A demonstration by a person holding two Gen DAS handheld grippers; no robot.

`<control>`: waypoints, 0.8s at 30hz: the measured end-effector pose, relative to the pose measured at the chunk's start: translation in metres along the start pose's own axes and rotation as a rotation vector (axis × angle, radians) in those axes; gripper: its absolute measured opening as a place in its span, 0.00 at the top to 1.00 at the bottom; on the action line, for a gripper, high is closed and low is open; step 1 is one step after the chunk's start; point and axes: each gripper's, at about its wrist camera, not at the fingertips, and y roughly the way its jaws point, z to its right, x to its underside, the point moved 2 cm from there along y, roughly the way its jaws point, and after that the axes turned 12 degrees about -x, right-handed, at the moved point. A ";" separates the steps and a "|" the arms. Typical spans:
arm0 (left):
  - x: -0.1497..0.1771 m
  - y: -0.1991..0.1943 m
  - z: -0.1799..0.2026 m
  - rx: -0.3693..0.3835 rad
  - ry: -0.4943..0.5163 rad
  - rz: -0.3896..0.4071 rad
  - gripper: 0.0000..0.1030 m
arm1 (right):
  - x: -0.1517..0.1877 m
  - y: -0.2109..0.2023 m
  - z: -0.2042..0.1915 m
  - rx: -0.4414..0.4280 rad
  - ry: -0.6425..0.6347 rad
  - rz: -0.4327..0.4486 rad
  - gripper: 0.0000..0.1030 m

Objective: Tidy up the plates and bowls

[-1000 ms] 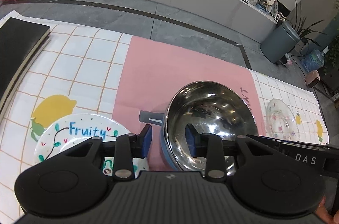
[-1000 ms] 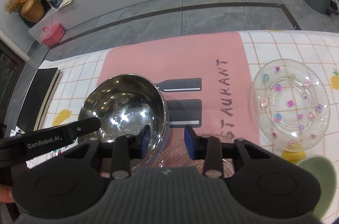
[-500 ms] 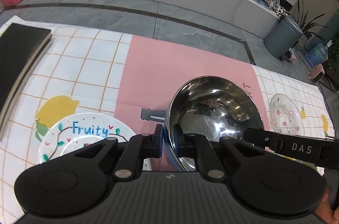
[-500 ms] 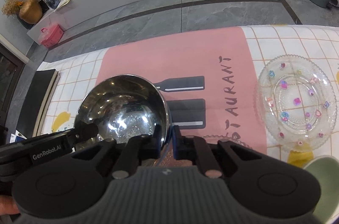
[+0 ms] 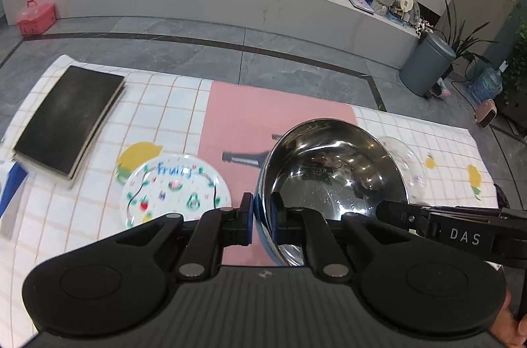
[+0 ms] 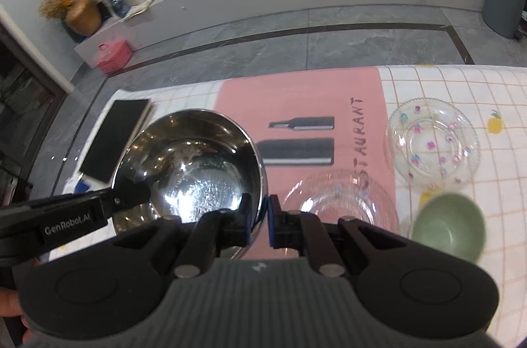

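We have the steel bowl held from both sides. Our left claw is clamped on the bowl's left rim: one blue pad sits outside against the blue outer wall, the other inside against the polished metal, with only the thin wall between them. Our right claw pinches the opposite rim in the same way, one pad inside the bowl and one outside, the jaws drawn in as far as the wall allows. From the left wrist view the right claw's black finger marked DAS reaches in over the far rim; from the right wrist view the left claw's finger marked GenRobot.AI reaches in over the other side.

The bowl appears lifted off the surface and hangs over the pink panel of the checked cloth, tilted a little toward us.

To the left of the bowl, apart from it, lies the white plate painted with fruit and the word Fruity. Further left is a black notebook. Just right of the right claw, low and partly behind its fingers, lies a clear glass bowl. Beyond it stands a clear glass plate with small coloured flowers, and nearest us on that side a green bowl, blurred. The three lie near one another, but we cannot tell whether any of them touch.
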 end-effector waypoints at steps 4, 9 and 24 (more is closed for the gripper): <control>0.022 -0.035 -0.004 0.001 -0.011 0.011 0.89 | 0.025 -0.036 -0.017 -0.033 -0.017 -0.004 0.92; 0.053 -0.063 -0.007 -0.003 -0.017 0.012 0.89 | 0.060 -0.071 -0.029 -0.071 -0.028 0.010 0.92; 0.139 -0.077 -0.024 0.032 -0.068 -0.028 0.89 | 0.157 -0.098 -0.025 -0.153 0.052 0.024 0.91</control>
